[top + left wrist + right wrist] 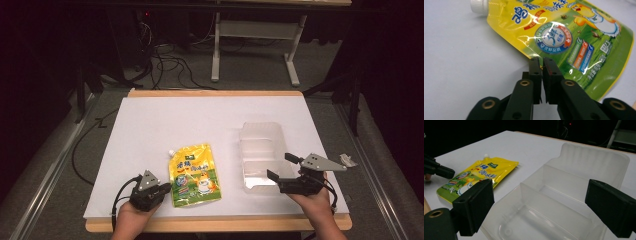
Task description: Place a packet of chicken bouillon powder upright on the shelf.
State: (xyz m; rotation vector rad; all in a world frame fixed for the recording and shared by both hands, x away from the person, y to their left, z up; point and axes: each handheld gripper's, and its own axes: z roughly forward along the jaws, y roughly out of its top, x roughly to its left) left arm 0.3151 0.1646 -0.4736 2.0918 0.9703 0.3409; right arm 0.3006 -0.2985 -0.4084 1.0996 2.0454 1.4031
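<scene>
While our left gripper (541, 61), jaws nearly closed, meets the pouch (194, 175) edge,
we should bite squarely; right gripper (544, 205) gapes empty over the tray (596, 160).

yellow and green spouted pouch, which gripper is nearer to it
Left. The left gripper is shut with its tips at the edge of the yellow and green spouted pouch. The right gripper is open across the table by the clear plastic divided tray.
</scene>
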